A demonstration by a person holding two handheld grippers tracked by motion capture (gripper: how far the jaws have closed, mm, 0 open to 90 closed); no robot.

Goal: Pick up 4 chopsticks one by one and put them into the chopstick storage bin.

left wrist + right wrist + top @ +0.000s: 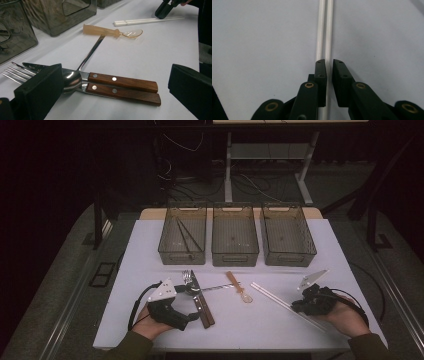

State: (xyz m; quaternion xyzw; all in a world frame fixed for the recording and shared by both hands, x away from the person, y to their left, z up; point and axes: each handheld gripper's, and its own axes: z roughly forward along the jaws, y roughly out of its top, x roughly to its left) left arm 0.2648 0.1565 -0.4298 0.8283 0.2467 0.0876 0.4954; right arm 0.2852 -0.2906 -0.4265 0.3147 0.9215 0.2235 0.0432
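While the right gripper [329, 65] sits low over the white chopsticks [325, 30] at table [150, 240] front-right, jaws nearly shut w/ one stick between pads, the left gripper [115, 87] rests wide open by wood-handled knife [122, 82], fork [15, 71], metal spoon [72, 78].

White chopsticks [325, 32], brown wooden knife handles [123, 86], amber spoon [113, 31], black gripper [329, 72]

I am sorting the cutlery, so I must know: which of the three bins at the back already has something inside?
The left bin: a dark pair of chopsticks lies slanted in it. The middle bin and the right bin look empty.
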